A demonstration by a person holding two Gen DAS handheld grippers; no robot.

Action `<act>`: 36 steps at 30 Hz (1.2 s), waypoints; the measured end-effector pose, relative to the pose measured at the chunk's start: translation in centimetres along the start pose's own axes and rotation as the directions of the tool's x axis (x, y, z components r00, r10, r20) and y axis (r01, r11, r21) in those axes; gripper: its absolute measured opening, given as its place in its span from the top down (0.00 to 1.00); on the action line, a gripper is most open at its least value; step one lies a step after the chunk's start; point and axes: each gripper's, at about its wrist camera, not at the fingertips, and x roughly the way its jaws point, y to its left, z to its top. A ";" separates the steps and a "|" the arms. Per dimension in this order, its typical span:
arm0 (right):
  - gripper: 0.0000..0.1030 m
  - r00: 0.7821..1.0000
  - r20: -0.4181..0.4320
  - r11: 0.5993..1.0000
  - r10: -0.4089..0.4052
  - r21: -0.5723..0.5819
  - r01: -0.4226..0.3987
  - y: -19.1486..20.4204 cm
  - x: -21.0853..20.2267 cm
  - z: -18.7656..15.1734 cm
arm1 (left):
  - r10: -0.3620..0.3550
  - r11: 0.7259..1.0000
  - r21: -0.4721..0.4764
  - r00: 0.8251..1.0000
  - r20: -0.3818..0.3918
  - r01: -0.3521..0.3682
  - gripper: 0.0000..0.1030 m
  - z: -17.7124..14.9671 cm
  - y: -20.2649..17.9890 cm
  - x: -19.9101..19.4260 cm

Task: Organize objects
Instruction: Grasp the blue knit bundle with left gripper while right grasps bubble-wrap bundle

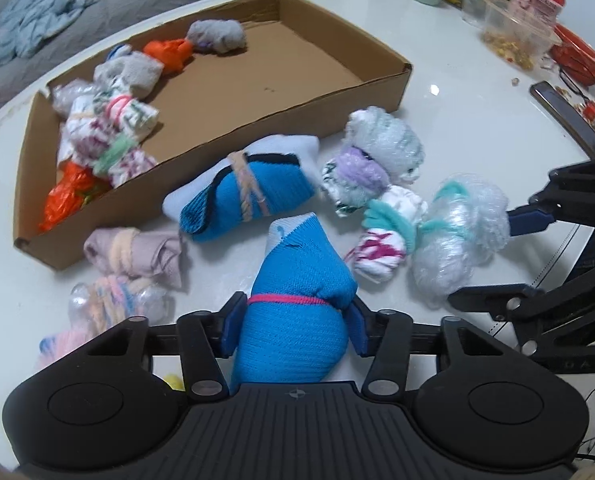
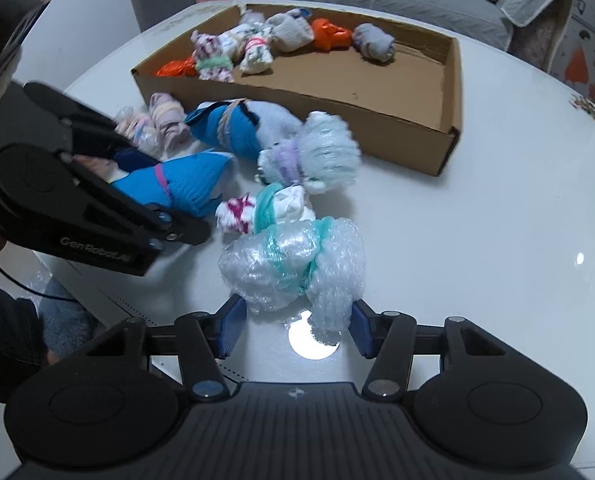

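Bundles lie beside the box (image 1: 225,92); my left gripper (image 1: 293,328) clamps the blue sock (image 1: 293,300), my right gripper (image 2: 293,324) grips the bubble-wrap bundle (image 2: 293,264).

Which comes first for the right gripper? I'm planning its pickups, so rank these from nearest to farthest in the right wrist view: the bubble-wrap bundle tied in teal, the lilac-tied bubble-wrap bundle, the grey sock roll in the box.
1. Bubble-wrap bundle tied in teal: between the right gripper fingers.
2. Lilac-tied bubble-wrap bundle: mid-table, before the cardboard box.
3. Grey sock roll: far side, inside the box.
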 end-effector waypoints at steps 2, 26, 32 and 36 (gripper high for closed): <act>0.53 1.000 -0.003 1.000 0.001 0.006 -0.001 -0.2 -0.1 -0.1 | 0.008 1.000 -0.015 1.000 -0.007 -0.008 0.45 -0.1 0.3 0.0; 0.14 0.996 0.065 0.994 -0.065 -0.089 0.070 0.8 -1.2 -0.7 | 0.002 0.996 -0.089 1.000 -0.009 -0.002 0.45 -0.3 0.6 -1.2; 0.09 0.991 0.109 0.990 -0.074 -0.114 0.086 1.1 -0.9 -0.2 | 0.003 0.996 -0.094 1.000 -0.010 -0.004 0.45 -0.3 0.5 -1.0; 0.37 0.996 0.076 0.992 -0.048 -0.109 0.056 1.4 0.1 0.6 | 0.003 0.996 -0.085 1.000 -0.017 -0.004 0.45 -0.5 0.3 -1.2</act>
